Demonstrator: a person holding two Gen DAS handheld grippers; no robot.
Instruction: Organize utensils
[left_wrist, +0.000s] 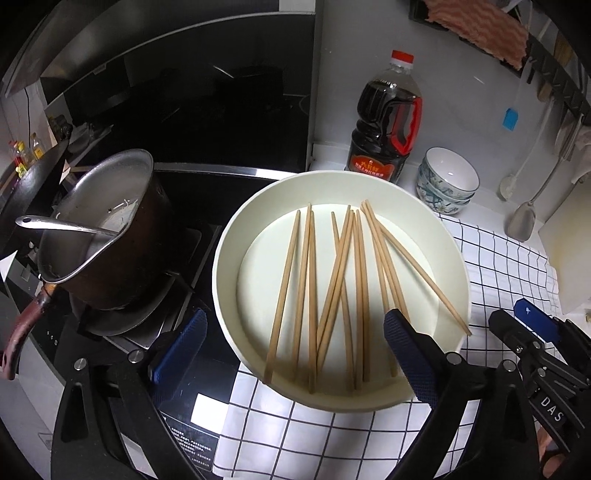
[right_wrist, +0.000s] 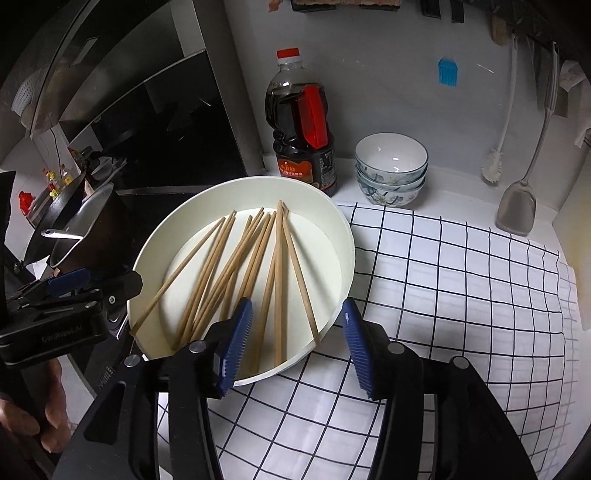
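Several wooden chopsticks (left_wrist: 332, 288) lie scattered in a round white basin (left_wrist: 229, 258). The same chopsticks (right_wrist: 240, 273) and basin (right_wrist: 343, 236) show in the right wrist view. My left gripper (left_wrist: 295, 350) is open and empty, its jaws straddling the basin's near left rim. My right gripper (right_wrist: 295, 343) is open and empty, its jaws over the basin's near right rim. The right gripper also shows at the right edge of the left wrist view (left_wrist: 532, 332). The left gripper shows at the left of the right wrist view (right_wrist: 85, 284).
The basin rests on a white checked cloth (right_wrist: 443, 295). A dark pot (left_wrist: 110, 229) with a ladle sits on the stove at left. A soy sauce bottle (right_wrist: 303, 125), stacked bowls (right_wrist: 391, 170) and a hanging metal spatula (right_wrist: 517, 210) stand behind.
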